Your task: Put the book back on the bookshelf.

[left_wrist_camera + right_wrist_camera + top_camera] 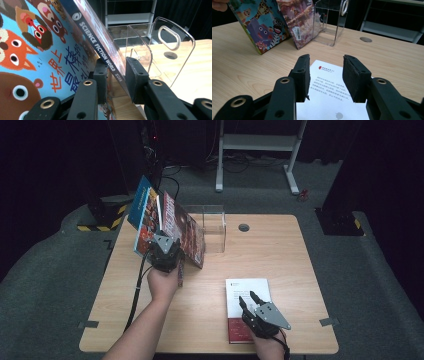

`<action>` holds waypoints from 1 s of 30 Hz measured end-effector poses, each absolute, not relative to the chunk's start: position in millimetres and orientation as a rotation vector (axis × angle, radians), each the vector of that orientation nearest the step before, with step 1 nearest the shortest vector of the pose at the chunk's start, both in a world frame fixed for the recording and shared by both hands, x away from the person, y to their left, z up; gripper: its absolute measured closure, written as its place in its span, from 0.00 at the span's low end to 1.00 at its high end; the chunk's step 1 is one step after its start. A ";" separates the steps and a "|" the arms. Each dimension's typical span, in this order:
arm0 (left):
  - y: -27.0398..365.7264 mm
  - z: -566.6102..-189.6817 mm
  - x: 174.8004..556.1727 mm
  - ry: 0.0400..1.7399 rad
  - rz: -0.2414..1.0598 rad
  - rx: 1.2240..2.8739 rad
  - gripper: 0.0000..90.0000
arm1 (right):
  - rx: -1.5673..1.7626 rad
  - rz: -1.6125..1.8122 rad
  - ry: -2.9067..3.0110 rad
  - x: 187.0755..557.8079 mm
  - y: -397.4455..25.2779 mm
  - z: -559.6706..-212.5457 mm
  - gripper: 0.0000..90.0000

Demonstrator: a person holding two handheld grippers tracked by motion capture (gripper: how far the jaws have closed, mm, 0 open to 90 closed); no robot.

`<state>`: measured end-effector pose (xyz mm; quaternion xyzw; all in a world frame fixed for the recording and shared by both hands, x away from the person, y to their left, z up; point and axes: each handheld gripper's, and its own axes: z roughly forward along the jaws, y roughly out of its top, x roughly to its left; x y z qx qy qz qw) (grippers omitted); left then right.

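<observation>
Left gripper [113,75] clenched on the spine of the science fiction book [100,37], held tilted near the table's [280,250] far-left corner, against the picture book [30,50], beside the clear holder [162,50]. Right gripper [325,75] released, above the white book [329,85] at the near edge. Risk: thin-edge grip; the book may pivot, slip, topple its neighbour.

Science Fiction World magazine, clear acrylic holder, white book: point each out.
Science Fiction World magazine [100,41], left gripper view, on its spine lettering.
Clear acrylic holder [214,227], high view, on its front wall.
White book [332,87], right gripper view, on its printed white cover.
</observation>
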<state>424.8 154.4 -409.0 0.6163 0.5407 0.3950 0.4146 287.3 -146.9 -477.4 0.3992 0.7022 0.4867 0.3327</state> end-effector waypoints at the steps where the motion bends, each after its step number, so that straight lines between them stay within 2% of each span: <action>1: 155.5 -408.9 425.2 1.356 0.995 1.552 0.80 | 1.045 1.271 1.834 287.2 -147.0 -477.4 0.64; 12: 162.3 -410.3 426.4 1.377 0.998 1.520 0.80 | 1.049 1.269 1.835 288.0 -148.4 -478.6 0.64; 30: 151.5 -427.4 414.9 1.305 1.007 1.678 0.72 | 1.040 1.269 1.846 287.5 -143.5 -478.8 0.64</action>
